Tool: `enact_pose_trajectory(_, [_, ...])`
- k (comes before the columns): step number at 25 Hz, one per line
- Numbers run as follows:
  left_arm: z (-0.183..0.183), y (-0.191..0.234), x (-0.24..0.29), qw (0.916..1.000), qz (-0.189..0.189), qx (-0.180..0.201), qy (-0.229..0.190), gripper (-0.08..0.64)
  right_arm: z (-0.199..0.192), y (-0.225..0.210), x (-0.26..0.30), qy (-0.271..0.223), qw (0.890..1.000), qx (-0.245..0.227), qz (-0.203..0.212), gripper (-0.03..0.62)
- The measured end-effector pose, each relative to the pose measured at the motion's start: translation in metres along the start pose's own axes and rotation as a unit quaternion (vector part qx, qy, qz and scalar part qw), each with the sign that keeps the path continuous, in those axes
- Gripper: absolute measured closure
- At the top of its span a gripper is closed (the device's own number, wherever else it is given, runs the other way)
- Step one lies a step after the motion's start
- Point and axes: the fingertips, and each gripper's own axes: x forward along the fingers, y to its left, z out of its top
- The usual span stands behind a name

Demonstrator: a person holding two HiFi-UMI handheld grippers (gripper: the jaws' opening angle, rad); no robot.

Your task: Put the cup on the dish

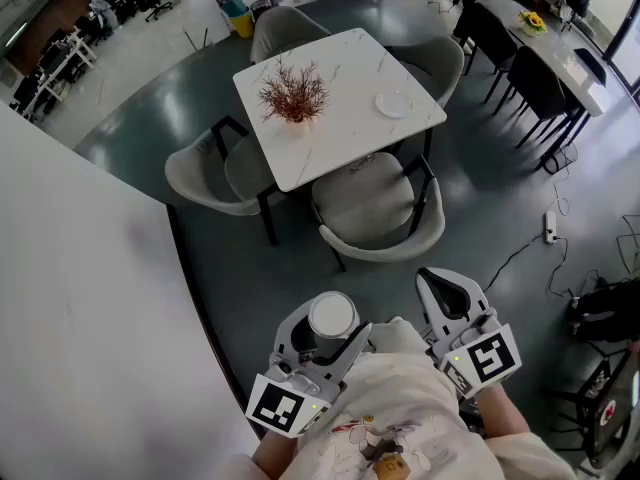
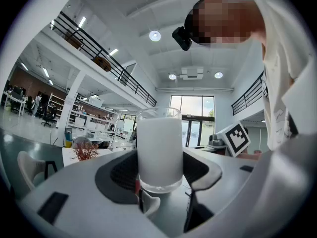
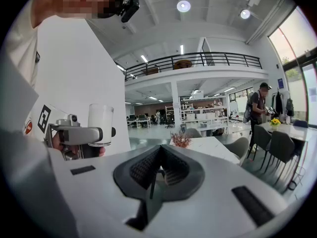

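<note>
cup (image 1: pixel 332 315): head view shows its rim only; body hidden within the left gripper (image 1: pixel 328 326)
dish (image 1: pixel 394 103): near the table's (image 1: pixel 330 138) right corner, too small to tell detail
far chair (image 1: pixel 283 26): seat hidden under the table's far edge

A grey padded chair (image 1: pixel 375 213) stands pushed against the near edge of the white marbled square desk (image 1: pixel 330 138), barring the straight way to the top. Bare desk top surrounds the small white round dish (image 1: pixel 393 103) near the right edge. The reddish dried branch plant (image 1: pixel 293 93) stands well apart to its left. A white wall (image 1: pixel 80 298) closes the left side, and dark floor (image 1: pixel 260 268) lies open ahead.
</note>
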Motion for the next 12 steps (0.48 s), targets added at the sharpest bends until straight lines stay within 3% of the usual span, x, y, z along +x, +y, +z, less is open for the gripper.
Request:
enact_pose_trajectory(4, [-0.003, -0.007, 0.014, 1.0, 0.003, -0.003, 0.004, 0.302, 0.002, -0.016, -0.008, -0.004, 1.0, -0.001, 0.005, 0.588])
enact_pose_trajectory(12, [0.003, -0.037, 0.04, 0.9999, -0.003, 0.004, 0.016, 0.302, 0.013, -0.055, -0.035, -0.022, 0.999, 0.041, 0.004, 0.586])
